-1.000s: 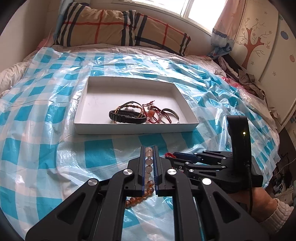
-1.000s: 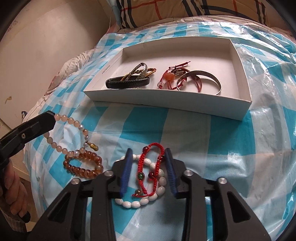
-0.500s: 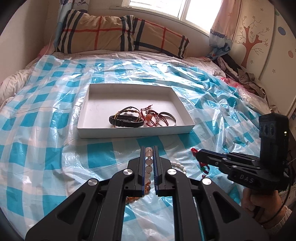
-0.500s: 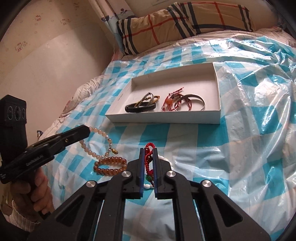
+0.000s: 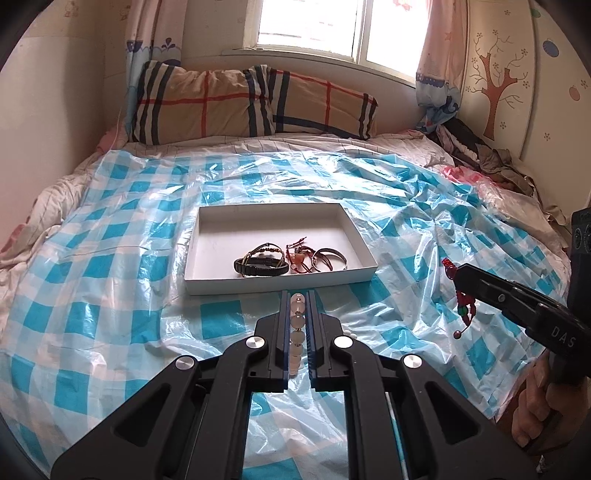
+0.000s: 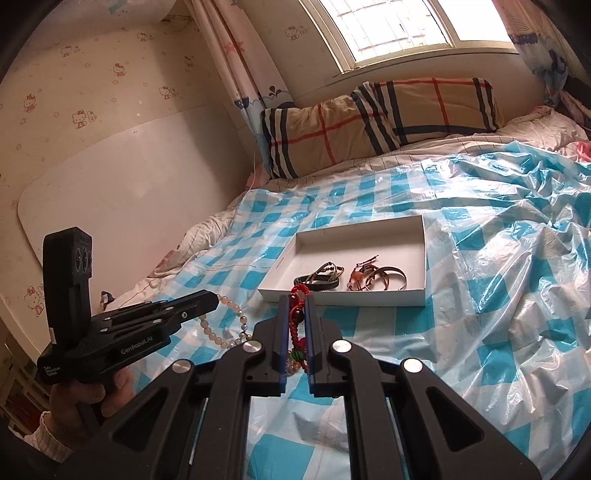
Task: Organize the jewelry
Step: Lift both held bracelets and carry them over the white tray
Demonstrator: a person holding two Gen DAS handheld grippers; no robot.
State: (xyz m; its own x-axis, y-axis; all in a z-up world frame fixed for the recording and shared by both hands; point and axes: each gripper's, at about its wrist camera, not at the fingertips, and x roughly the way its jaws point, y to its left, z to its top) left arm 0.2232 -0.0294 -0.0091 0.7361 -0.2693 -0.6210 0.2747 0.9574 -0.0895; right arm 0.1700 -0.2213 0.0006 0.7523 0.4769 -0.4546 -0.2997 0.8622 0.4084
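Left gripper point(image 5: 297, 295) clamped on a pale bead bracelet point(image 5: 297, 325), beads stacked between the blue-lined pads, jaws nearly together; seen from the right wrist, same bracelet point(image 6: 221, 325) looping down from the tips, clear of the sheet. Right gripper point(image 6: 297, 299) pinched narrow on a red braided cord bracelet point(image 6: 297, 325), green bead low in the gap; from the left wrist, at 3 o'clock, cord point(image 5: 461, 306) dangling below the tips in the air.

Then, largest to smallest:

Bed under a blue-and-white checked plastic sheet point(image 5: 110, 258), crinkled, filling the middle of both views. Plaid pillow point(image 5: 251, 103) at 12 o'clock against the wall, below the window point(image 5: 310, 22). Curtains point(image 5: 439, 55) at 1 o'clock, tree decal point(image 5: 495, 85) on the wall at 2 o'clock. Heap of clothes point(image 5: 491, 162) at 2 o'clock off the sheet's edge.

White shallow box point(image 5: 207, 240) flat on the sheet, just past the left gripper's tips, toward 12 o'clock; from the right wrist at about 1 o'clock beyond the tips. Inside, along the near wall: black braided bracelet point(image 5: 262, 266) at left with a thinner woven band touching it, red cord piece with an orange bead point(image 5: 299, 256) in the middle, metal bangle point(image 5: 330, 256) at right. Far half of the box bare.

Hand point(image 6: 88, 398) at 8 o'clock in the right wrist view, wrapped on the left gripper's handle; other hand point(image 5: 535, 406) at 4 o'clock in the left wrist view. Small white beads point(image 5: 351, 335) just showing on the sheet beside the left gripper's right finger.
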